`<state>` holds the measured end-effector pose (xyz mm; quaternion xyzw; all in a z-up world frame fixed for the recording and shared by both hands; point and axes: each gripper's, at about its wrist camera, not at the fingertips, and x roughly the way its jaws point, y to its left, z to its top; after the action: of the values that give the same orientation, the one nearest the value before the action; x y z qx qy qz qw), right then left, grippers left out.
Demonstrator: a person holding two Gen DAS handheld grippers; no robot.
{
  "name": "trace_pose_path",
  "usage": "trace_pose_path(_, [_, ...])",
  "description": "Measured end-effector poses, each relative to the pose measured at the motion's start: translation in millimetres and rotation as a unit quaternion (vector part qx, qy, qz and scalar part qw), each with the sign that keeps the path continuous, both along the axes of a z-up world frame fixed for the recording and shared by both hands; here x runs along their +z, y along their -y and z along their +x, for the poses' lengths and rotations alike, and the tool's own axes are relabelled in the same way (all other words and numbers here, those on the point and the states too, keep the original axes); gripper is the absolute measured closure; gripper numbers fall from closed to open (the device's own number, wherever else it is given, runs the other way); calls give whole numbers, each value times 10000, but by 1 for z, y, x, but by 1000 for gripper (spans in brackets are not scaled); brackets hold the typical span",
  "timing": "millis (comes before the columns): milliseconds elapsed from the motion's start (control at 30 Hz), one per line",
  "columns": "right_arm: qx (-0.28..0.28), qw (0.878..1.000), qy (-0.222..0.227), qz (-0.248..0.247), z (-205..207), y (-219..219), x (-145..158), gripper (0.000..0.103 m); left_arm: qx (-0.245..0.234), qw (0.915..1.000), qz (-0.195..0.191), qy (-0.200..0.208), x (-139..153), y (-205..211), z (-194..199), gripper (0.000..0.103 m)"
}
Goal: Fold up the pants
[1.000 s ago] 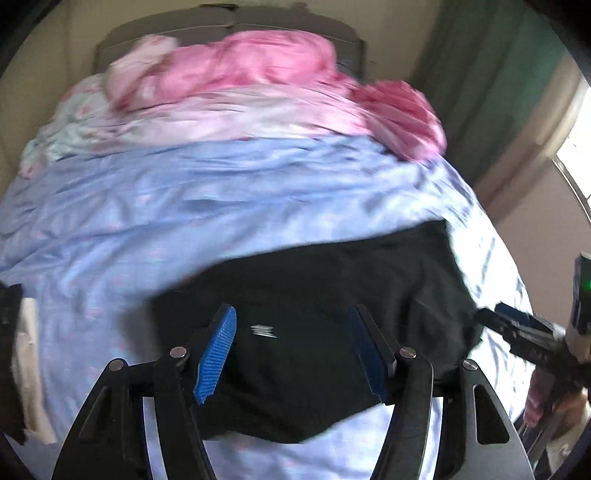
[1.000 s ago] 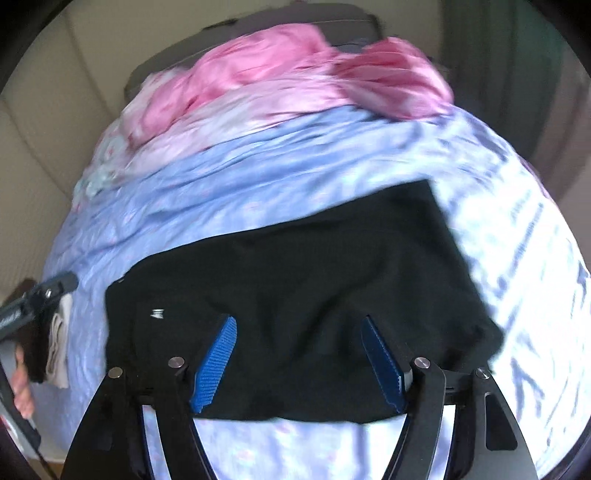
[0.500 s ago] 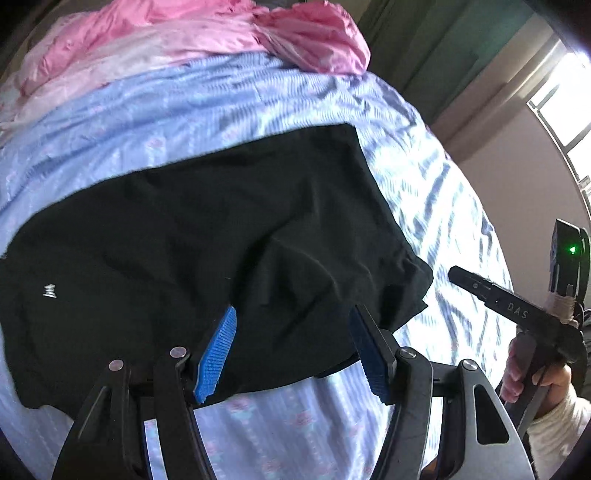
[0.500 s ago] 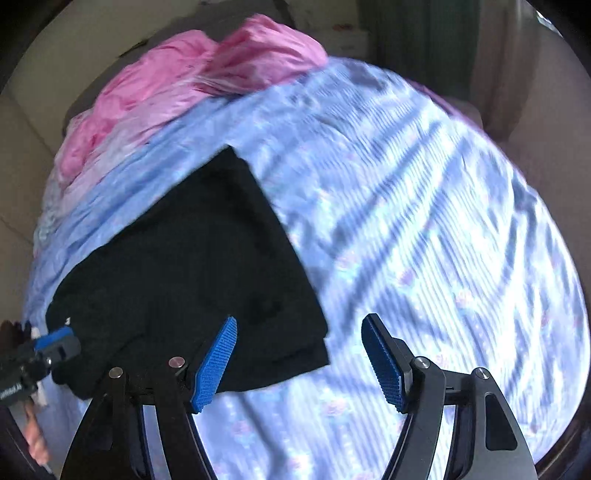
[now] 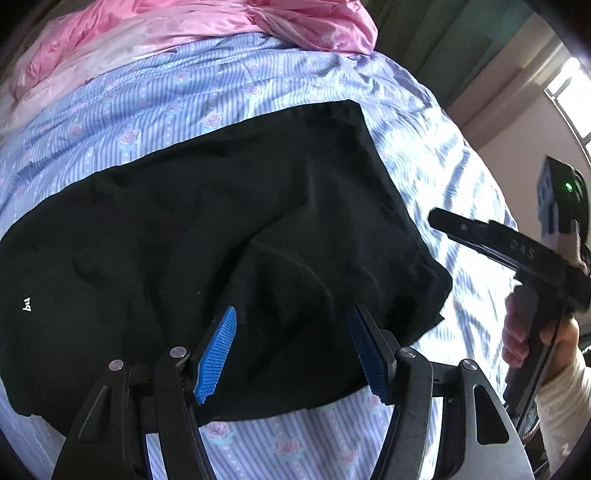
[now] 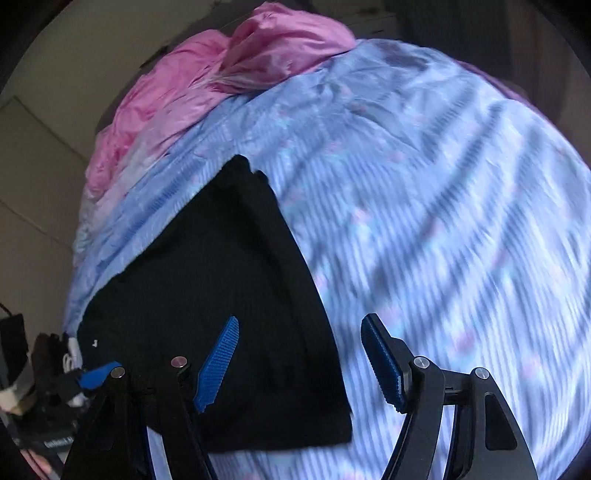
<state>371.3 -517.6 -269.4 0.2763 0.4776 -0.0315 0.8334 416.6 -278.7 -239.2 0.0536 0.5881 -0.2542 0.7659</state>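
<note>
A bed (image 5: 280, 74) w/ a blue striped sheet has pink blankets (image 5: 192, 22) piled at the far end. Black pants (image 5: 207, 236) lie flat on the sheet, partly folded. The left gripper (image 5: 291, 350) is wide open over the pants, holding nothing. The right gripper (image 6: 299, 363) is wide open too, above the pants' edge.

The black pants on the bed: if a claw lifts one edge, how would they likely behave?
The black fabric pants already lie in soft wrinkles, so they would probably drape limply rather than hold shape. They look thin and likely light. On the striped blue floral bedsheet, a push would probably bunch them rather than slide them whole.
</note>
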Motion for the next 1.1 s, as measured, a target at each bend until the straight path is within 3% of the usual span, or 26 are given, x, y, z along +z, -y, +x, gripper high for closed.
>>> trace_pose_path(233, [294,9981,-338,417,22,2,-44,37,11,9999,105,132,-2,10,8,40])
trace_pose_path(400, [315,9968,-199,704,8,-6,-55,37,52,9998,174,126,-8,16,12,41])
trace_pose_path(500, [587,9924,-185,1063,3,-14,-60,37,104,9998,131,72,-10,19,13,40])
trace_pose_path(567, [748,9918,-163,1027,2,-18,-65,38,102,9999,110,52,-11,20,12,41])
trace_pose_path(767, [334,9833,-193,1779,24,3,-79,46,119,9997,170,116,-12,25,13,40])
trace_pose_path(867, [243,9876,-262,1528,21,-1,-76,70,298,9993,210,97,-16,24,19,40])
trace_pose_path(933, [211,9841,-275,1740,18,-3,-77,88,419,9987,281,75,-22,23,24,40])
trace_pose_path(1000, [197,9829,-344,1799,18,-7,-73,93,453,9976,515,121,-28,25,28,41])
trace_pose_path(1100, [262,9920,-275,1203,17,-13,-46,94,542,9956,734,220,-28,17,28,43])
